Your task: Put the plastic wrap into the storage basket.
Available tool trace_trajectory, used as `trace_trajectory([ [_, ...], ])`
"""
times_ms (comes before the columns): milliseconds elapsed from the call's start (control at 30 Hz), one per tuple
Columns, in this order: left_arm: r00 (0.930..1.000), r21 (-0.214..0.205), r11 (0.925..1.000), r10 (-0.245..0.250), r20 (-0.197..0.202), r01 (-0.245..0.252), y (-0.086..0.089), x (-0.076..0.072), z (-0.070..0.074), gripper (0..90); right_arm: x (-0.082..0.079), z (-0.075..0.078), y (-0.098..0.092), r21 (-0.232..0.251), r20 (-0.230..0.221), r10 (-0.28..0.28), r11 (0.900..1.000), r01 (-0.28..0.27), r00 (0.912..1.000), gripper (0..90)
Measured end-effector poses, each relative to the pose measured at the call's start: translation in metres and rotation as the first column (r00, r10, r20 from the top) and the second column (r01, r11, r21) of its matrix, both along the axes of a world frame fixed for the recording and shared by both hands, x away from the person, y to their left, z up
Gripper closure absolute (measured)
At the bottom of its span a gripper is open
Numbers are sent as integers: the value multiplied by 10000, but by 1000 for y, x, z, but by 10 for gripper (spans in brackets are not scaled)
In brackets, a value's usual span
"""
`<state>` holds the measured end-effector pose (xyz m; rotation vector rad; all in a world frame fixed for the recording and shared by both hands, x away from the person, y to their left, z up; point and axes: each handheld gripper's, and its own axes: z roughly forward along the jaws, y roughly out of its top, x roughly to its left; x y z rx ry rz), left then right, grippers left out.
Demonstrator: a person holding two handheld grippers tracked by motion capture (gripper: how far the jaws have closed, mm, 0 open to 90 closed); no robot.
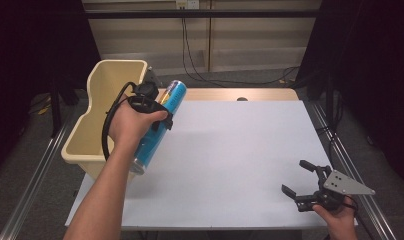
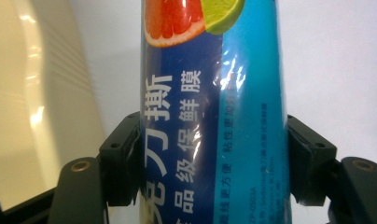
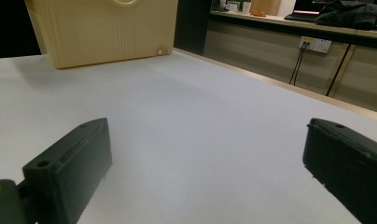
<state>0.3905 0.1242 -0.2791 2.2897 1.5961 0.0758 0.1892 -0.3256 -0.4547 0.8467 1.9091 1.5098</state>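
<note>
Left gripper [image 1: 157, 112] is clamped across a long blue tube [image 1: 160, 125] of cling film, roughly at mid-length. In the left gripper view both black pads press flat on the printed wrapper of the tube [image 2: 210, 116]. In the high view the tube is tilted, upper end toward the far edge of the table, lower end near the person's forearm, and it lies just beside the right wall of the cream bin [image 1: 97, 115]. I cannot tell whether its lower end rests on the white table [image 1: 230, 160] or is lifted clear.

Right gripper [image 1: 302, 182] sits near the front right corner of the table, jaws spread wide, nothing between them; the right gripper view confirms bare table between its jaws [image 3: 200, 158].

Judgement: the step looks like carrying the tube over to the bin.
- Keep the squeeze firm; the wrapper is glossy and a long tube held at one spot may pivot.
- Lift the low end above the bin rim before swinging left.
- Line the tube up with the bin's long axis, then release low.

Hard to make out:
- bin interior, mostly hidden behind the hand and the near wall;
- both tube ends are cut off in the left gripper view;
- small print on the label is blurred.
</note>
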Motion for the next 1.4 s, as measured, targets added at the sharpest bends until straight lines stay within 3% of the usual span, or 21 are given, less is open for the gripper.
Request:
trace_trajectory([
  [900,9960,-50,9967,818,364,-816,39,-8,24,322,0,0,2,-14,8,47,10000,-47,10000,8],
  [1400,9876,-45,9890,1476,537,-1476,67,-14,31,322,0,0,4,-42,-3,82,10000,-82,10000,8],
])
